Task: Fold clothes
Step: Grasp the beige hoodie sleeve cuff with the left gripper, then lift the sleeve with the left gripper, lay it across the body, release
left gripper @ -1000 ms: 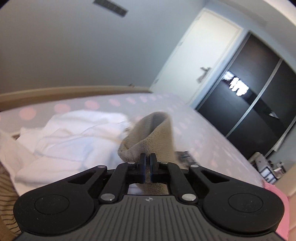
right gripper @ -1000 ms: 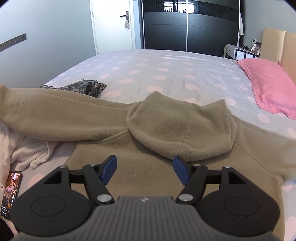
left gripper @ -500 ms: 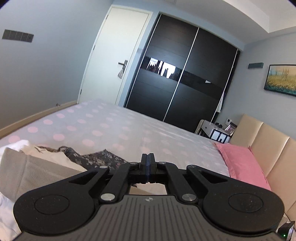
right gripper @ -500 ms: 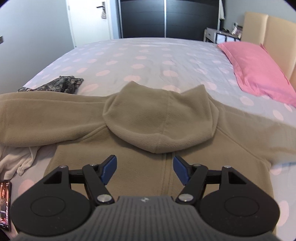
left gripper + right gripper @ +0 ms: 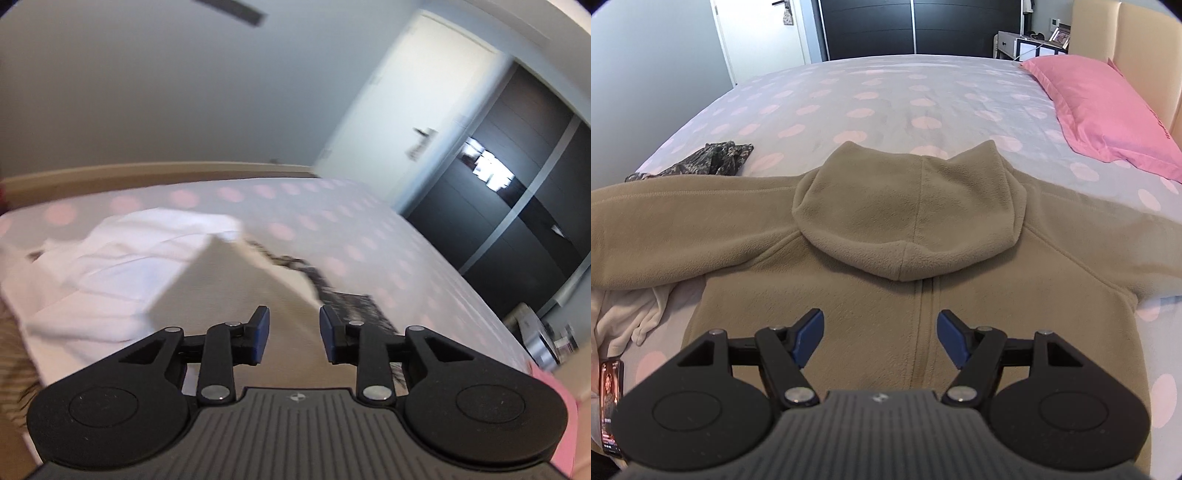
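Polka-dot bedding [image 5: 923, 96] fills the frame's upper half, the tan hoodie [image 5: 916, 295] spread flat below, left gripper [image 5: 293, 330] and right gripper [image 5: 880, 338] both parted, empty.

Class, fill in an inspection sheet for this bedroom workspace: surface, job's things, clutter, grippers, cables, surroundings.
Surface: bed, pink-dotted sheet.
Job's things: tan hoodie lying flat, sleeves spread, hood folded down; white garments and camouflage garment beside it.
Clutter: phone, screen lit, at bed edge.
Grippers: left gripper open over the sleeve; right gripper open over the hoodie body.
Cables: nothing seen.
Surroundings: pink pillow, dark wardrobe, white door.
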